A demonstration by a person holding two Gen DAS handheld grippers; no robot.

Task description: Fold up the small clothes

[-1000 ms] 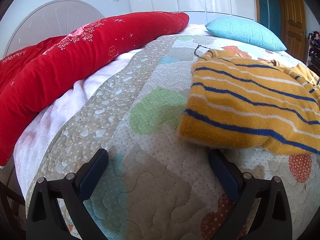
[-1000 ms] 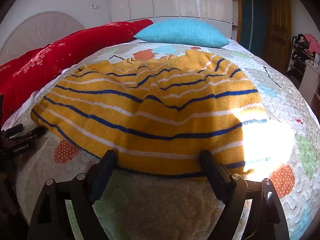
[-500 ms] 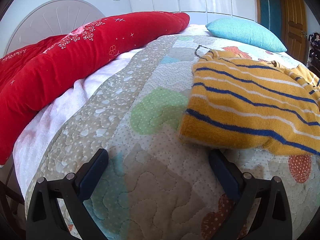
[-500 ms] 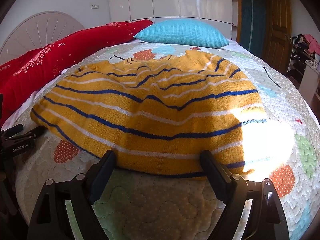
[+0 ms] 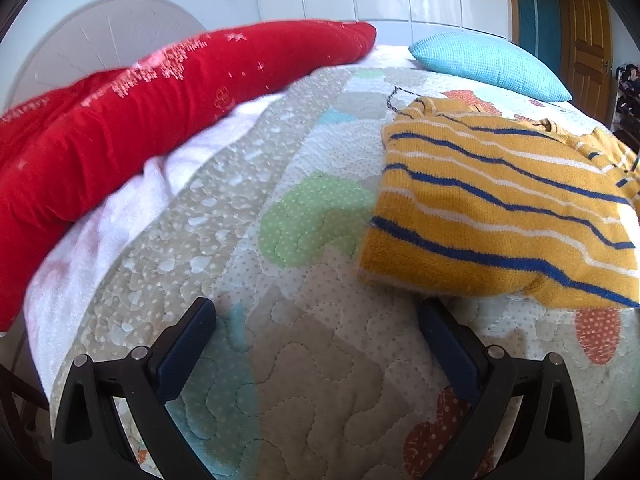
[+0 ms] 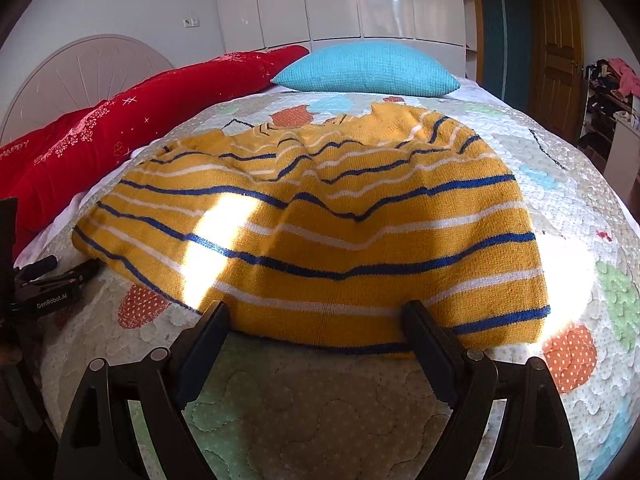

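A mustard-yellow knit sweater with blue and white stripes (image 6: 320, 232) lies spread on the quilted bedspread (image 6: 312, 408); it also shows in the left wrist view (image 5: 500, 208), to the right. My right gripper (image 6: 316, 320) is open, its fingertips at the sweater's near hem, holding nothing. My left gripper (image 5: 316, 316) is open and empty over bare quilt (image 5: 304, 360), its right fingertip just short of the sweater's near left corner. The left gripper's body shows in the right wrist view (image 6: 48, 288), at the far left.
A long red cushion (image 5: 140, 120) lies along the bed's left side over a white blanket (image 5: 100, 240). A turquoise pillow (image 6: 364, 68) sits at the head. White headboard (image 6: 80, 76), wardrobe doors and a wooden door (image 6: 560, 48) stand behind.
Both views have shifted slightly: the left one tilted, and a sunlit patch now falls on the sweater's left part in the right wrist view. Both grippers stay open.
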